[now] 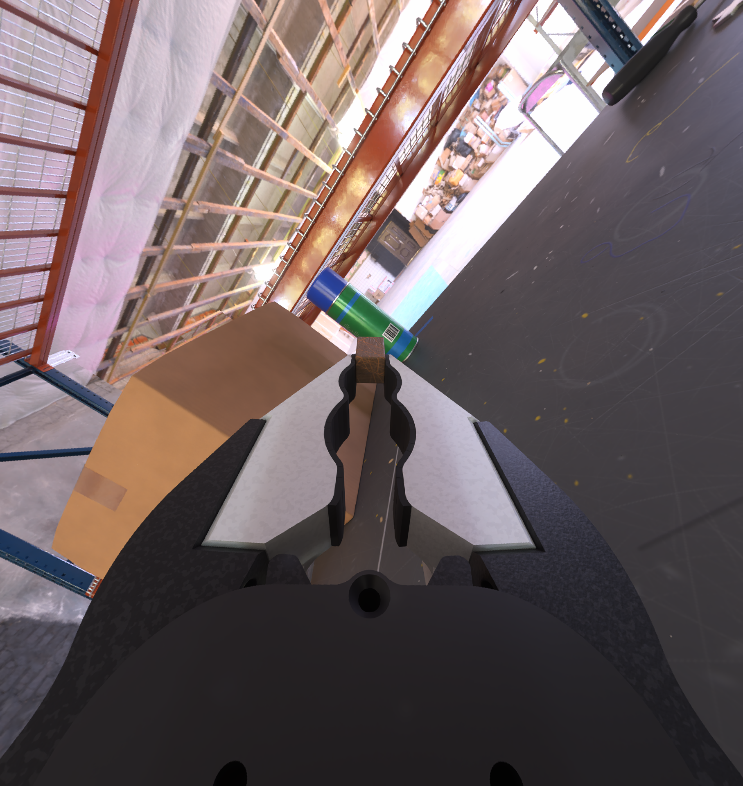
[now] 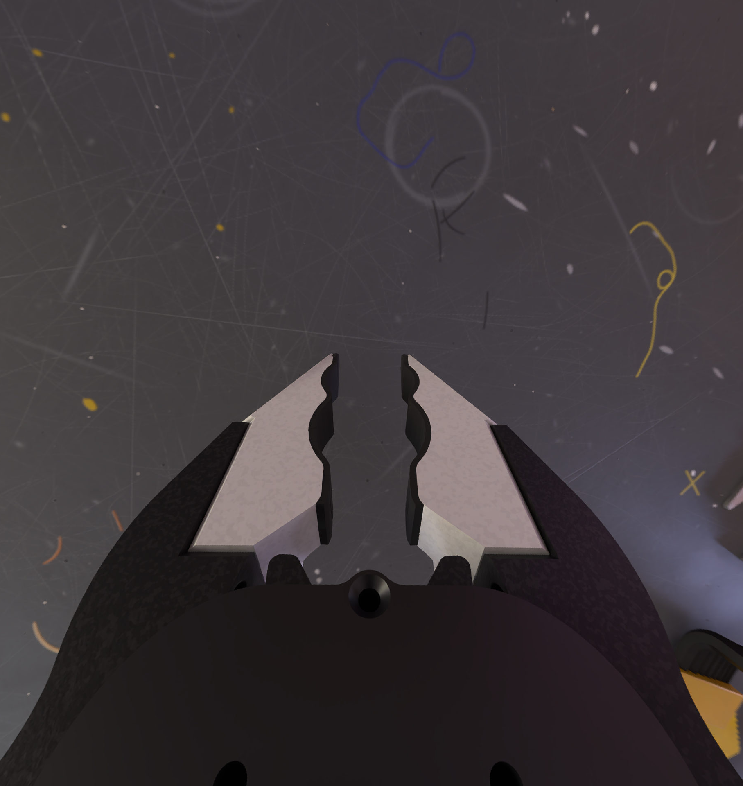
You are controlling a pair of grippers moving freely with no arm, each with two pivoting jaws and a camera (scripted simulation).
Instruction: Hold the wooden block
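Wooden block (image 1: 369,360): small brown cube, scratched grain, pinched at left hand-held gripper (image 1: 370,369) tips.

Left wrist view looks tilted, low along the desk (image 1: 616,297) toward its far edge; right wrist view faces the desk (image 2: 191,212) closely; both share its scratched dark surface.

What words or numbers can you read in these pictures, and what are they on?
Can: a white barcode patch and faint print, too small to read.
Table: only loose pen scribbles and paint specks, no readable words.
Box: no writing, just a strip of tape.
Block: no writing.
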